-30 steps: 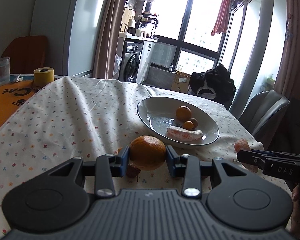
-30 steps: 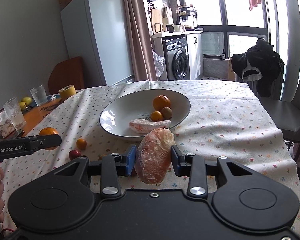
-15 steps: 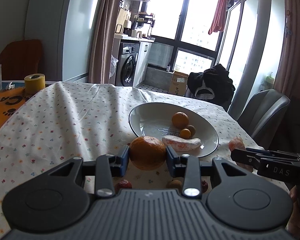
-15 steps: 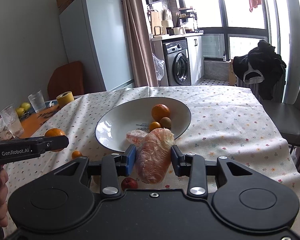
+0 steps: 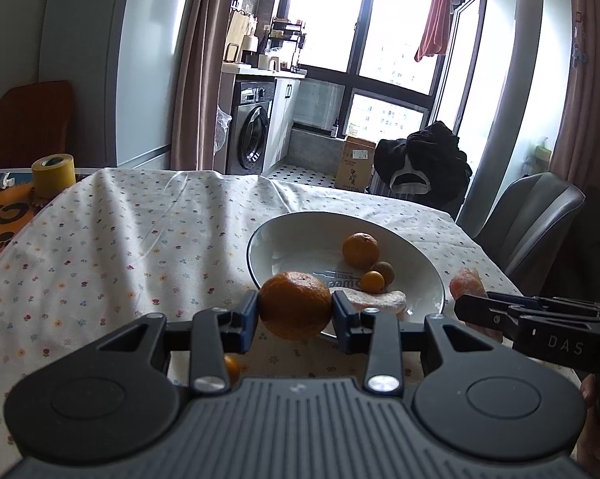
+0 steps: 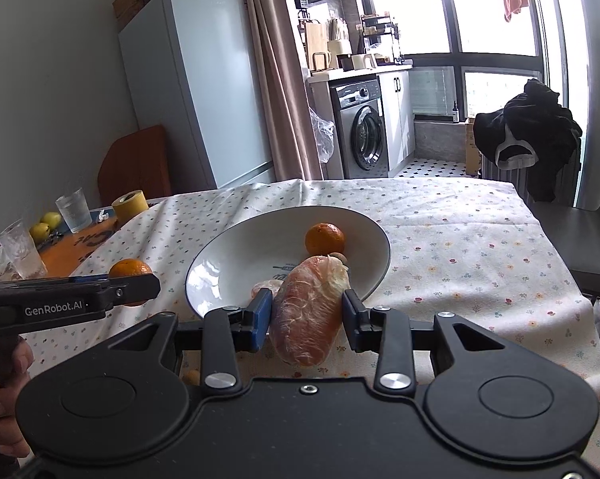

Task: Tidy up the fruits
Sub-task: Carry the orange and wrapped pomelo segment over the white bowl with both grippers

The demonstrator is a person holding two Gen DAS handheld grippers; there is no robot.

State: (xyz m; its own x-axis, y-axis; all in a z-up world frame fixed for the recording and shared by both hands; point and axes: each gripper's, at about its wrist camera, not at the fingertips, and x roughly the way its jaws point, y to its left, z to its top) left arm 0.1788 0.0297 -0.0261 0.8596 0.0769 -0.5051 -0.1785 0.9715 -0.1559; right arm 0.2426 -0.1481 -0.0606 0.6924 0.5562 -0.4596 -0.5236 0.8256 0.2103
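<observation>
Ok so you've got both hands loaded right now. Your left gripper (image 5: 295, 308) is clamped on a mandarin (image 5: 294, 304), and your right gripper (image 6: 306, 315) is squeezing a wrapped peeled fruit (image 6: 308, 313) that looks like a grapefruit segment in cling film, can't say for sure. Both are in the air just short of the near rim of the white plate (image 5: 300, 235), so the step in hand looks like dropping them in.

My take: don't do both at once. The two grippers are close side by side and the plate's near side is already busy. There's another wrapped piece (image 5: 376, 298) lying along the near rim, a small kumquat (image 5: 372, 281) touching a brownish fruit (image 5: 383, 271), and a second mandarin (image 5: 360, 250) further back. The open space is the left and far-left part of the plate, so carry the mandarin over the rim and go low before you open up, since round fruit will probably roll toward the middle. Then set the wrapped one down next to its twin instead of on top of the little ones.

Also that wrap looks slippery and soft, so I'd keep the squeeze gentle.

Stuff around: a small orange fruit (image 5: 231, 368) is on the tablecloth (image 5: 120, 247) under your left gripper, and another little one (image 6: 191, 377) peeks out below your right, so there are leftovers to grab. The yellow tape roll (image 5: 54, 170) and the glasses (image 6: 73, 209) are well off to the left, not in your way.
</observation>
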